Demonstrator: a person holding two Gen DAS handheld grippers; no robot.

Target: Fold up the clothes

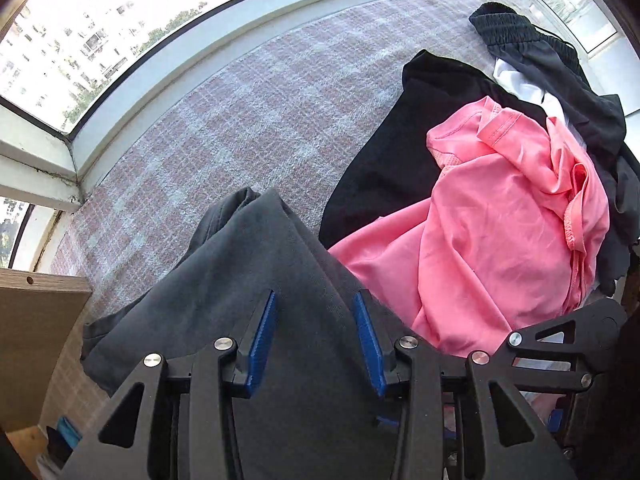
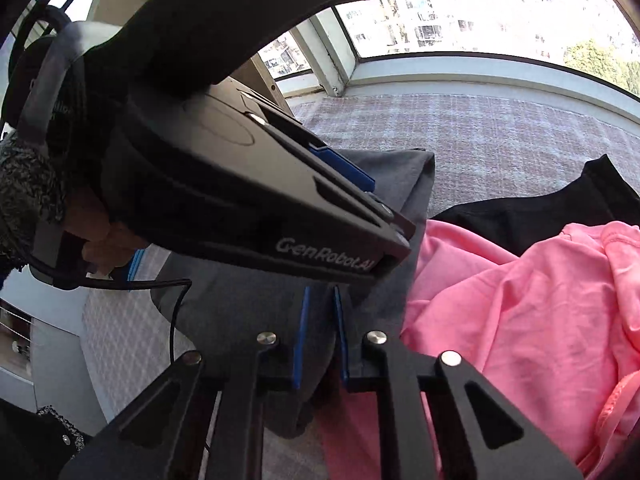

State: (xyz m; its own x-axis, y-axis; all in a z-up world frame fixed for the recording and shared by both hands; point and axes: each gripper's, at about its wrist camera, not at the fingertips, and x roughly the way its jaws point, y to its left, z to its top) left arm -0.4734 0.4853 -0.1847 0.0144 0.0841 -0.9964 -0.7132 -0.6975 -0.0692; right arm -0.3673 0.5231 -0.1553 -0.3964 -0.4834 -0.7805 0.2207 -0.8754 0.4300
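Before me a curved bay window (image 1: 120, 32) wraps the work surface, its white frame (image 1: 224, 36) catching hard daylight. Beyond the glass stand pale apartment blocks (image 2: 480, 12) and green treetops (image 2: 600, 60). A pinkish checked cloth (image 1: 248, 108) covers the surface; a wooden panel (image 1: 36, 344) stands at its left edge.

A matt, soft-knit weave is shown by the grey garment (image 1: 240, 280), while a smoother, faintly sheeny synthetic cloth is seen in the pink garment (image 1: 500, 232). The checked cover (image 1: 248, 104) is seen as coarse and fuzzy. Matt black plastic, ribbed blue pads (image 1: 264, 336) and bright metal screws make up the left gripper (image 1: 316, 300).
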